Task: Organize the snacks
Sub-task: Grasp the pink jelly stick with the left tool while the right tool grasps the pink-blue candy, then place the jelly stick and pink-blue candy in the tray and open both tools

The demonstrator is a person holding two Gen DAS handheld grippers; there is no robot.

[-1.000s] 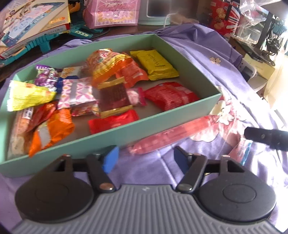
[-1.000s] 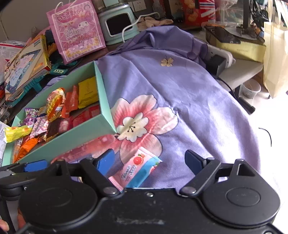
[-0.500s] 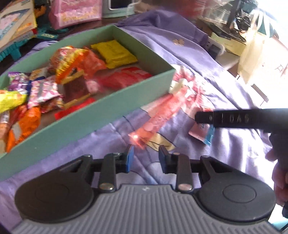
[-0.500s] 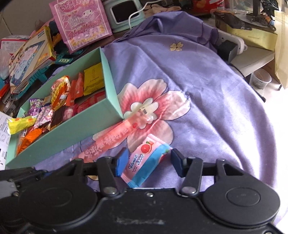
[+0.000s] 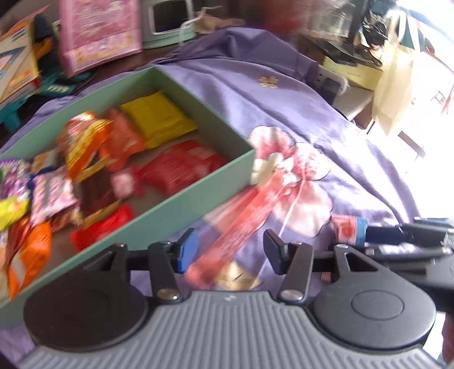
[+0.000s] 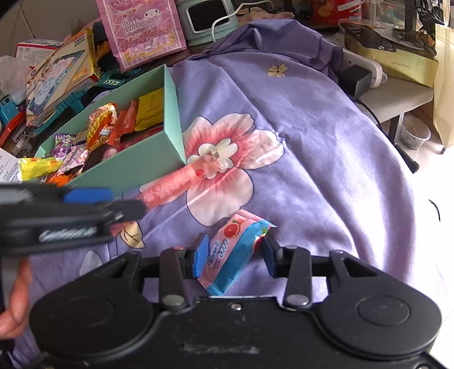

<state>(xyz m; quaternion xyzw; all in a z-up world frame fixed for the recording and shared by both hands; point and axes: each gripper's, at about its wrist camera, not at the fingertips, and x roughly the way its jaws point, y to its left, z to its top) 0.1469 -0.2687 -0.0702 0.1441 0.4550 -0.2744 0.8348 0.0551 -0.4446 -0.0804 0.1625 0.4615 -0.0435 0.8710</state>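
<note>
A pink-and-blue sachet [image 6: 235, 252] printed "3000", with a red fruit picture, sits between the closing jaws of the right gripper [image 6: 233, 257] at the lower centre of the right wrist view; both blue pads touch its edges. It lies on a purple cloth [image 6: 312, 136] printed with a large pink flower [image 6: 227, 161].

Left of the flower, a long pink translucent tube snack [image 6: 176, 184] lies on the cloth against the corner of a mint-green cardboard box [image 6: 133, 167]. In the left wrist view the tube [image 5: 241, 227] runs between the opening jaws of the left gripper [image 5: 229, 251], whose pads stand clear of it.

The box [image 5: 170, 210] holds loose wrapped snacks: a yellow ridged packet [image 5: 159, 119], a red foil packet [image 5: 181, 167], an orange packet [image 5: 31, 255], a purple one [image 5: 12, 176] and others, blurred.

At the upper left of the right wrist view a pink gift bag [image 6: 142, 28] reads "HAPPY BIRTHDAY"; beside it stands a pale green appliance [image 6: 210, 20] with a white cord. A yellow box [image 6: 397, 59] sits on the desk at the upper right.
</note>
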